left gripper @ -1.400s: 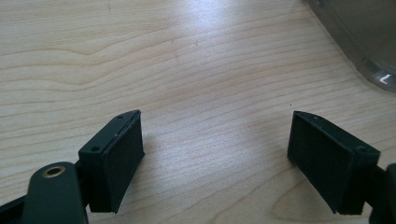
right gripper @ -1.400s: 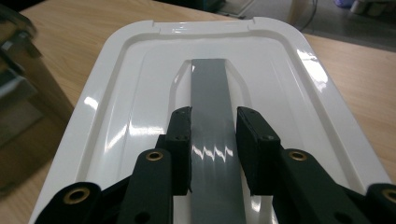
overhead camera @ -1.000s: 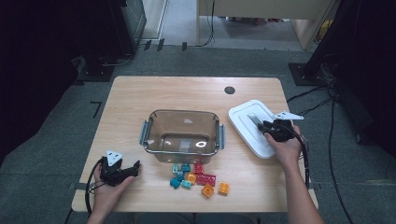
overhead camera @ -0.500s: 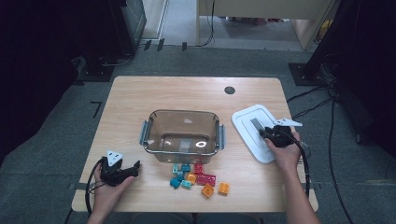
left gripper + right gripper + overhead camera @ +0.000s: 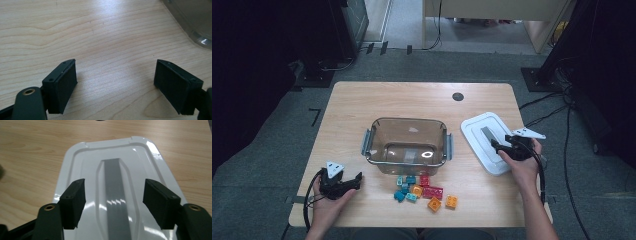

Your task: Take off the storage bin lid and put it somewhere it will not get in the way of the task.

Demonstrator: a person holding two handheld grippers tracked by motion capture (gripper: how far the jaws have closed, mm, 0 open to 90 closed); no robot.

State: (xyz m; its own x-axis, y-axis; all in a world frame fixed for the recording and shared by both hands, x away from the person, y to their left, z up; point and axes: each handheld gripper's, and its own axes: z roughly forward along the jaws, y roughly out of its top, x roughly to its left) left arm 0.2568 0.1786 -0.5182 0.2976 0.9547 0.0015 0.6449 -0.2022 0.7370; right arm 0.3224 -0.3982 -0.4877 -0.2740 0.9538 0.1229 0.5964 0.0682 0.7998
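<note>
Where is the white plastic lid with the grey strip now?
In the high view, the white plastic lid lies flat on the wooden table, right of the clear container, under the right gripper.

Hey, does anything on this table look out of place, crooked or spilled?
Nothing looks spilled or damaged. The white lid lies flat on the table, off the clear container and askew to the table edge. Small coloured blocks sit scattered in front of the container. The right gripper, just opened, hovers over the lid.
</note>
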